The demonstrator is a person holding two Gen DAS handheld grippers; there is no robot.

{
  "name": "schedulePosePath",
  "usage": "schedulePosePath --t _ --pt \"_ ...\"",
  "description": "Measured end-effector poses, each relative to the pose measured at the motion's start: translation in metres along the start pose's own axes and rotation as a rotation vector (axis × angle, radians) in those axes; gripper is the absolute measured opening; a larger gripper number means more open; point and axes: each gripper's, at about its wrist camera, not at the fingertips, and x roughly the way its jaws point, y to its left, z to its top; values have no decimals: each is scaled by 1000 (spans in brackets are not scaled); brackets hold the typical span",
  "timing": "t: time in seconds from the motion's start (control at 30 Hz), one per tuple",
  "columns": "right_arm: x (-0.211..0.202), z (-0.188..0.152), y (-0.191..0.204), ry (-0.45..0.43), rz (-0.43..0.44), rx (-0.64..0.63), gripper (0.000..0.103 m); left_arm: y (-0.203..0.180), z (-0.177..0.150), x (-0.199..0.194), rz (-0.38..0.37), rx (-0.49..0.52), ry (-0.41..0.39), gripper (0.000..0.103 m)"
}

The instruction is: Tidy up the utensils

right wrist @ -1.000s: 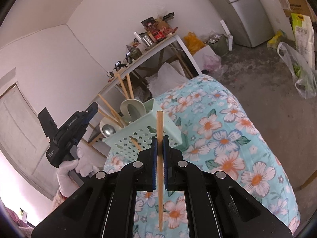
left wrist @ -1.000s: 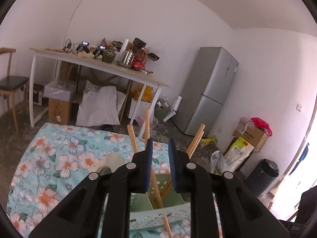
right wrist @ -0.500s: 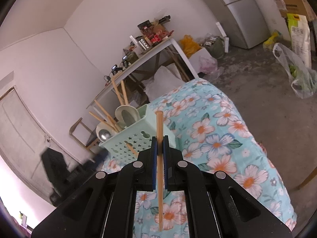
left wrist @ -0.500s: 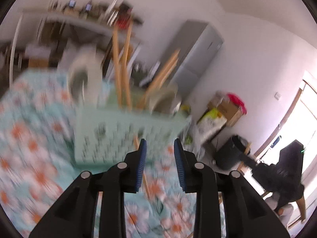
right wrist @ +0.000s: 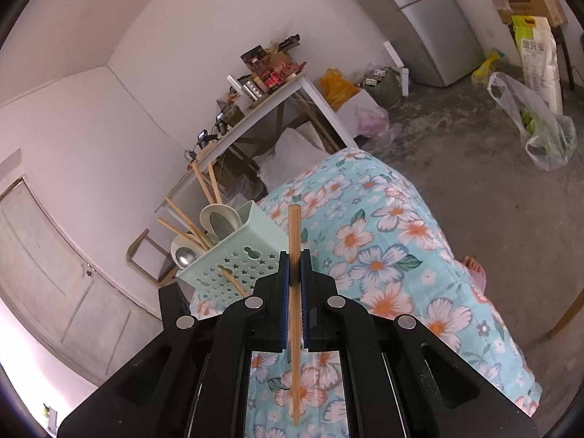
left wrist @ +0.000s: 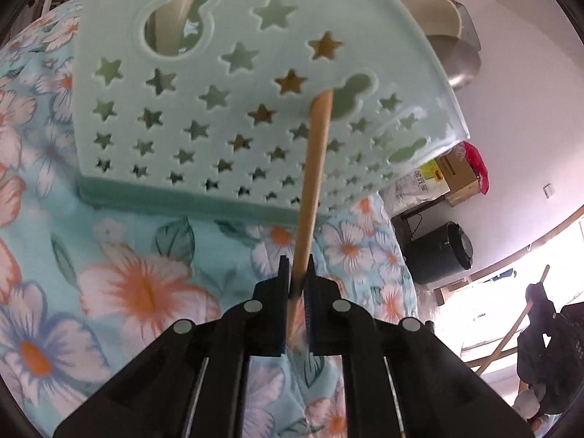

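A: Where is the left gripper (left wrist: 298,284) now?

B: It is low, just in front of the green basket (left wrist: 233,84) on the flowered cloth (left wrist: 146,284). Its fingers have just been closing, and now they are clamped on the lower part of a chopstick (left wrist: 314,168). The other end of this stick is stuck in a hole of the basket wall.

A: So the long axis goes from the fingers up and away, into the wall?

B: Yes. I think the pull must follow this line, back toward the gripper, otherwise the stick can jam.

A: And the right gripper (right wrist: 295,266)?

B: Its fingers are together on a second chopstick (right wrist: 294,292), which stands nearly upright. The basket is ahead to its left, further away than for the left hand.
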Motion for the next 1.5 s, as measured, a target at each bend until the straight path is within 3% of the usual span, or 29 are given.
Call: schedulePosePath --t 0.1,0.43,0.7,0.77,0.8,0.83,0.93,1.1,1.23,1.37,1.5 --pt "-4 3 -3 -9 5 7 4 -4 -7 -6 -9 -10 30 5" --pt "-17 8 -8 -39 17 26 4 9 -69 -24 -85 -82 262 6" --pt "-20 7 -14 -22 61 63 4 30 -121 -67 -67 -111 321 6" --pt "-19 6 -17 -9 69 75 4 27 -124 -75 -55 -90 315 13" --pt "-19 5 -19 -3 69 81 4 26 -124 -78 -56 -84 307 21" --pt "-20 4 -20 -1 69 88 4 24 -122 -83 -60 -77 289 29" --pt "-23 2 -26 0 72 115 4 19 -111 -97 -37 -23 242 36" --pt "-24 1 -33 0 83 146 4 8 -78 -94 26 86 178 36" --pt "-20 0 -34 14 92 151 4 -11 -44 -61 90 191 153 36" --pt "-18 -1 -34 20 97 150 4 -19 -19 -26 220 284 167 36" --pt "-14 -2 -36 25 96 153 4 -20 -5 4 310 327 238 27"
